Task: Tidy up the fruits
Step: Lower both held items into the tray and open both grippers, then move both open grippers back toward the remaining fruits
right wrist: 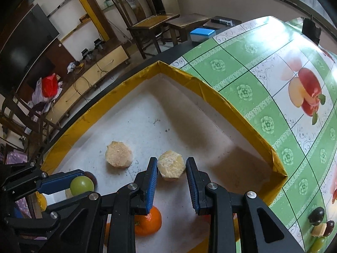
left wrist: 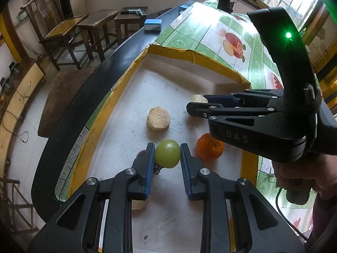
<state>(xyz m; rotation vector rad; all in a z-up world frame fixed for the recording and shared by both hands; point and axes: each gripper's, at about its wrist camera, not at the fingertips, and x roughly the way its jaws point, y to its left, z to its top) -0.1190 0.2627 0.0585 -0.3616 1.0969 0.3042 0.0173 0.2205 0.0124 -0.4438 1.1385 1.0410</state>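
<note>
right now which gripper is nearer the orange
Right. The right gripper hangs just above the orange, its fingers bracketing a pale peeled piece beyond it. The left gripper sits off to one side, shut on the green fruit.

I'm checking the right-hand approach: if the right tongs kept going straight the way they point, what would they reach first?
Most likely the pale crumbly piece lying between the right tongs' tips on the tray's white floor; contact is unclear.
</note>
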